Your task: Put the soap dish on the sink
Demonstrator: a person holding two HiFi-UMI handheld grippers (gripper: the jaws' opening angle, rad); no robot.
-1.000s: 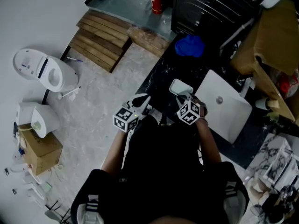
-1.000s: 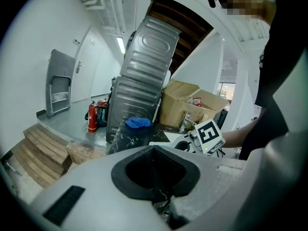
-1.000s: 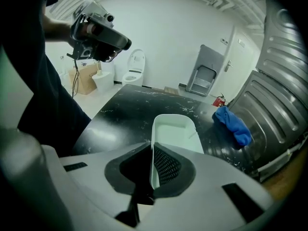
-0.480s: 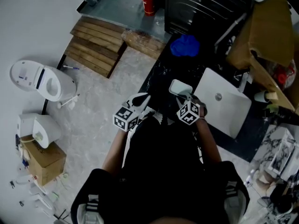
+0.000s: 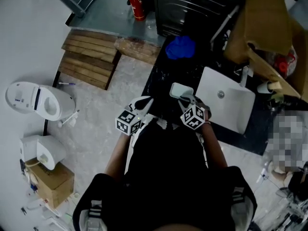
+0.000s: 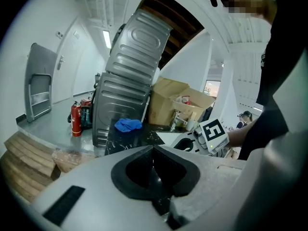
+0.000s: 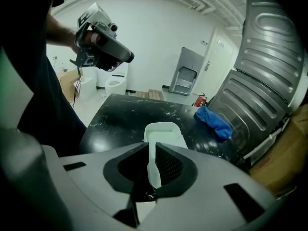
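Observation:
My right gripper (image 7: pixel 149 163) is shut on the rim of a white soap dish (image 7: pixel 165 134), held above the black marble counter (image 7: pixel 125 119). In the head view the soap dish (image 5: pixel 181 90) juts out ahead of the right gripper (image 5: pixel 187 101), just left of the white rectangular sink (image 5: pixel 225 105). My left gripper (image 5: pixel 143 104) hovers at the counter's left edge, its jaws closed together with nothing between them; from its own view the left gripper (image 6: pixel 153 163) points toward the counter.
A blue cloth (image 5: pixel 180 47) lies at the counter's far end. Cardboard boxes (image 5: pixel 260 28) and a faucet (image 5: pixel 244 76) stand beyond the sink. On the floor are a wooden pallet (image 5: pixel 89 64), a red fire extinguisher (image 5: pixel 136 4) and toilets (image 5: pixel 36 102).
The head view has drifted, so the scene sits slightly up and left. Both grippers keep their places and the soap dish stays held near the sink's left edge.

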